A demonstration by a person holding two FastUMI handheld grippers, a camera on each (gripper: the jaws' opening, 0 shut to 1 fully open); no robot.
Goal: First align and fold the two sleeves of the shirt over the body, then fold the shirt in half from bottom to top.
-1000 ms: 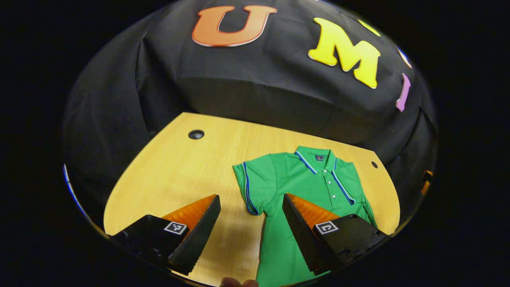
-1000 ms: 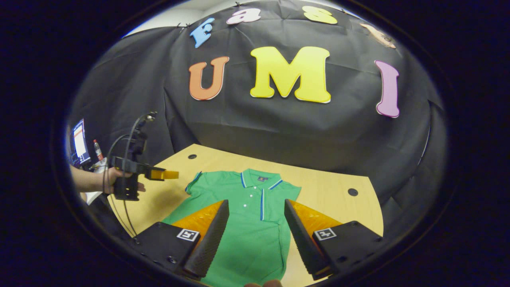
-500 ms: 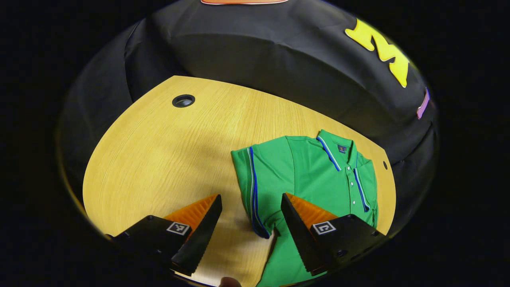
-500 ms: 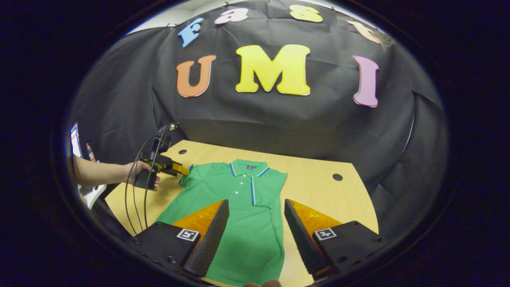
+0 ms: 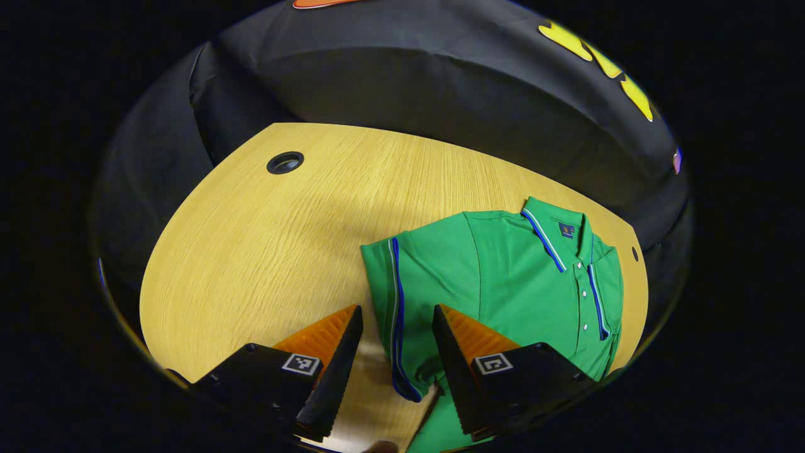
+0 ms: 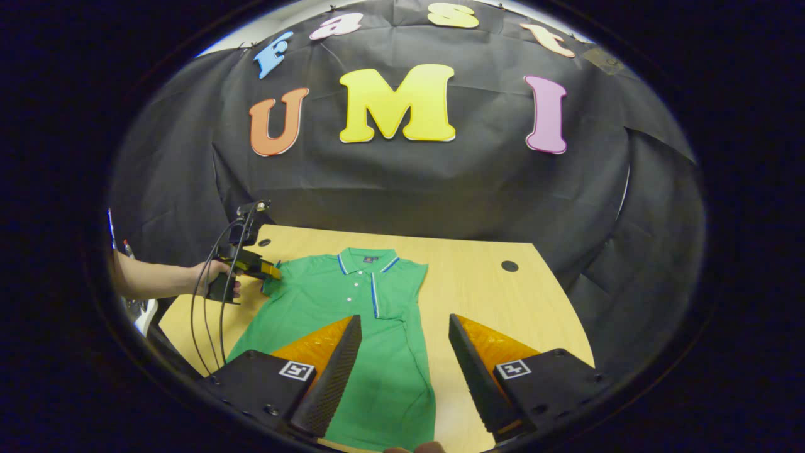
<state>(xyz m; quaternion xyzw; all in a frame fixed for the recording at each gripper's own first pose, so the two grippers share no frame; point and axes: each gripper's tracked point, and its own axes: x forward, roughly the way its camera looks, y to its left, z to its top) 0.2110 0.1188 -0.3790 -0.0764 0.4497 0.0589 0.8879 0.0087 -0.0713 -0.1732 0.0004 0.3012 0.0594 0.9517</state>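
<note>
Two fingers of the left gripper (image 5: pixel 395 352) were seen parted, straddling the striped cuff of the left sleeve (image 5: pixel 396 314) of the green polo shirt (image 5: pixel 503 283), which lay flat and face-up on the tabletop (image 5: pixel 264 251). A clean pinch seemed to call for both fingers closing on the cuff hem alone, not the body beneath. Farther off, the right gripper (image 6: pixel 399 371) was held open above the shirt's lower half, gripping nothing; the right sleeve (image 6: pixel 402 296) appeared already folded in.
</note>
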